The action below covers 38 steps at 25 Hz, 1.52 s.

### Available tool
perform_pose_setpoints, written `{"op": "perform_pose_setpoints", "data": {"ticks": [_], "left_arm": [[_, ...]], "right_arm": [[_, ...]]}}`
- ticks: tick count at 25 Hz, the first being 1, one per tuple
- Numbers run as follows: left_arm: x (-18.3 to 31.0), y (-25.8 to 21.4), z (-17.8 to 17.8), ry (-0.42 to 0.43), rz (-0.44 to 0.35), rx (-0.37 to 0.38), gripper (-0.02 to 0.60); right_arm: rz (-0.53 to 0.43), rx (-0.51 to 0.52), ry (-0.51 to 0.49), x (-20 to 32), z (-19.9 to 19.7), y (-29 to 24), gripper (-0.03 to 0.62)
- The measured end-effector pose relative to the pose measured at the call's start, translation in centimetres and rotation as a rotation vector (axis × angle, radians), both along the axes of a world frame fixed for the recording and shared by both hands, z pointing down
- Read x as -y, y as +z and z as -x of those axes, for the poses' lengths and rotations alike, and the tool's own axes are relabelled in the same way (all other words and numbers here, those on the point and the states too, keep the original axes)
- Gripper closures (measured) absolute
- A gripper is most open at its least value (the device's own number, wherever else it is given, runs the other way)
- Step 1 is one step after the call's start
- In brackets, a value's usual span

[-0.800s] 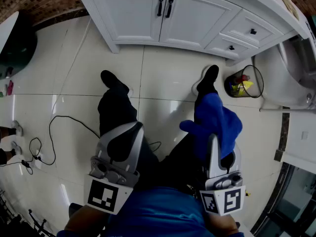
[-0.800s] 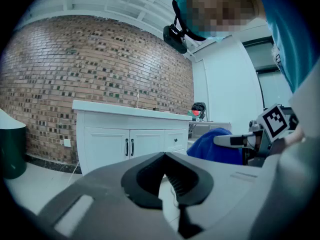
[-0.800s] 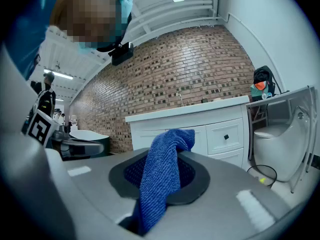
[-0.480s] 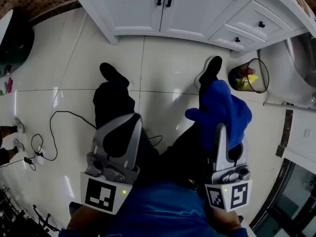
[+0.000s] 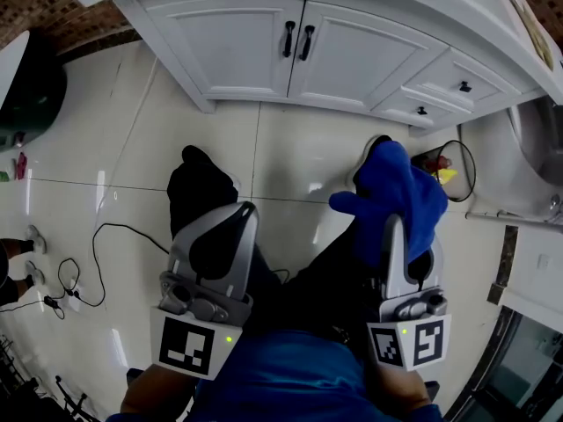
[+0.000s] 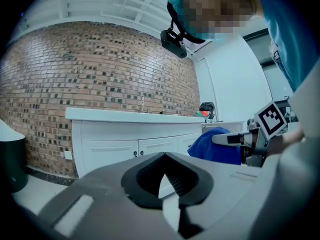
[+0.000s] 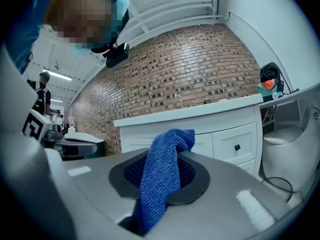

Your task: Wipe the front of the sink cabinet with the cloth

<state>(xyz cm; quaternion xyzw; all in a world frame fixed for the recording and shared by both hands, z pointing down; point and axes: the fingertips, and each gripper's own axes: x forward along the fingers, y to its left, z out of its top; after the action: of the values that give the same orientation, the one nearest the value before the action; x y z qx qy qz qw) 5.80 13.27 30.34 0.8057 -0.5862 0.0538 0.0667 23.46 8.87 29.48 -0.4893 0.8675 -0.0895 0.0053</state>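
Approach step. The right gripper [image 5: 392,224] clamped the cloth [image 5: 398,192] in its fingers, apart from the sink cabinet [image 5: 345,55] at 12 o'clock. The left gripper [image 5: 241,211] was closed, empty. The next move likely required advancing the cloth onto the cabinet front.

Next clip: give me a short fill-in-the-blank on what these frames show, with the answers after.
1. The right gripper is clamped on a ___ cloth.
2. The left gripper has its jaws together and holds ___.
3. The two door handles on the white sink cabinet are ___ in colour.

Missing words: blue; nothing; black.
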Motion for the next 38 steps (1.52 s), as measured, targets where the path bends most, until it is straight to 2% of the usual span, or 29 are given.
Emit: {"op": "perform_pose_setpoints", "data": {"ticks": [5,9,12,21,27,31,34,38], "left_arm": [[3.3,-0.8,0.7,-0.008,-0.009,-0.025,0.580],[6.1,-2.6,-0.8,0.010,-0.058,-0.071,0.580],[8.7,-3.8,-1.8,0.029,-0.090,-0.074,0.578],[16.6,-3.9,-2.5,0.007,-0.106,-0.048,0.580],[20.2,-2.7,-0.2,-0.026,-0.086,-0.037,0.580],[21.5,-1.7,2.1,-0.039,-0.058,-0.018,0.580],[22.0,-0.8,4.0,-0.040,-0.032,0.026,0.580],[22.8,-1.2,6.7,-0.077,-0.058,0.044,0.578]], "right_arm": [[-0.008,-0.021,0.010,2.6,0.3,-0.5,0.526],[0.002,-0.056,0.006,4.1,-0.2,0.0,0.525],[-0.009,-0.075,0.012,6.0,-0.7,-0.3,0.525],[-0.048,-0.119,0.047,14.7,-2.6,-1.8,0.525],[-0.082,-0.165,0.129,21.4,-4.2,-2.9,0.525],[-0.056,-0.205,0.212,25.8,-6.1,-2.4,0.525],[-0.066,-0.248,0.246,28.7,-6.8,-2.3,0.525],[-0.070,-0.302,0.269,31.5,-6.4,-1.7,0.523]]}}
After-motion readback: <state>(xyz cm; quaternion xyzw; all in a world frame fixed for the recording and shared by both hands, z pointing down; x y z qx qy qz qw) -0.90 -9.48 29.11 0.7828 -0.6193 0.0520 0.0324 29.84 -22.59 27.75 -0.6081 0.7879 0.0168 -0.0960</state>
